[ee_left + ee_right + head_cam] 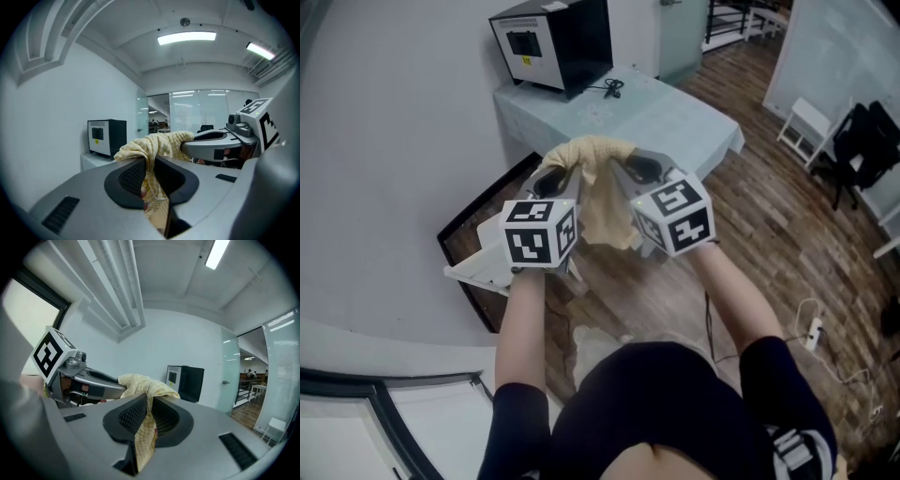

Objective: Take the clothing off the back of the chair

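A pale yellow checked garment (605, 211) hangs in the air between my two grippers, bunched at the top and trailing down. In the head view the left gripper (567, 171) and the right gripper (625, 169) are held up side by side, each pinching the top of the cloth. The left gripper view shows its jaws (149, 176) shut on a fold of the garment (154, 145), with the right gripper (220, 140) close alongside. Seen from the right gripper (149, 413), the garment (140, 383) is likewise clamped, and the left gripper (84, 380) is just beside it. A white chair (478, 267) stands below the left gripper.
Ahead stands a table with a light cloth (675, 122) and a black box (558, 42) on it. A dark frame (464, 234) leans by the wall at left. On the wooden floor at right are a power strip (814, 328), a white chair (806, 127) and a black chair (867, 141).
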Demonstrator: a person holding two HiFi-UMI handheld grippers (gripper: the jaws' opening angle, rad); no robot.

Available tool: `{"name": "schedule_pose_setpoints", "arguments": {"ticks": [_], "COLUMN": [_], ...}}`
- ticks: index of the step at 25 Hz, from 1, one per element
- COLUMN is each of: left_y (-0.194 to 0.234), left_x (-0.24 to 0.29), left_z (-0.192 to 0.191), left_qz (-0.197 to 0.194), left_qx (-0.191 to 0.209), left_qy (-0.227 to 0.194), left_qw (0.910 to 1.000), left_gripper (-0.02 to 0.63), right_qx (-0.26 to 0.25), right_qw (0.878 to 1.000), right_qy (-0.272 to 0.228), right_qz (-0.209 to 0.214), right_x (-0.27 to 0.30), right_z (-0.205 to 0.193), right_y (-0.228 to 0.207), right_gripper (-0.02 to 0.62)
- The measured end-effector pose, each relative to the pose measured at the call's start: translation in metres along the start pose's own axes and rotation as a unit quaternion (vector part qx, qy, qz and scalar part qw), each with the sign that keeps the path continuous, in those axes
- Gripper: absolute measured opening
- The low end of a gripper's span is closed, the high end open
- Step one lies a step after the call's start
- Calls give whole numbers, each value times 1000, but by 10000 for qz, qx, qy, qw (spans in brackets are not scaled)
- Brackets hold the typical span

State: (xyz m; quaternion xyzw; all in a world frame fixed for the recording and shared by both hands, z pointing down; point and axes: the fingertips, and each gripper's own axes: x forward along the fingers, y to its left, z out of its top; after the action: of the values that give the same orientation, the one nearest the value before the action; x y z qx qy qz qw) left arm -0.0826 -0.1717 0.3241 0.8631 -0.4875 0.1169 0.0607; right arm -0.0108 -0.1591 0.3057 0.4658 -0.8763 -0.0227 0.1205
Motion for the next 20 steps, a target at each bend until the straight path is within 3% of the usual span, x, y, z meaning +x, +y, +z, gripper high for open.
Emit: {"name": "schedule_pose_setpoints", "arguments": {"ticks": [9, 20], "left_y": [-40, -63], "left_x": [23, 34], "left_z": [-39, -92], "left_qz": [-319, -463], "left_qx": [-93, -290], "left_qy": [94, 328], "left_qw": [9994, 9980], "left_gripper": [55, 55], "right_qx": [194, 486], "right_qw": [9989, 9961], "right_qy": [326, 683], "right_qz": [-258, -285], "right_x": [-24, -35], "right_z": [-52, -110], "right_y": [-19, -18], "right_gripper": [43, 43]}}
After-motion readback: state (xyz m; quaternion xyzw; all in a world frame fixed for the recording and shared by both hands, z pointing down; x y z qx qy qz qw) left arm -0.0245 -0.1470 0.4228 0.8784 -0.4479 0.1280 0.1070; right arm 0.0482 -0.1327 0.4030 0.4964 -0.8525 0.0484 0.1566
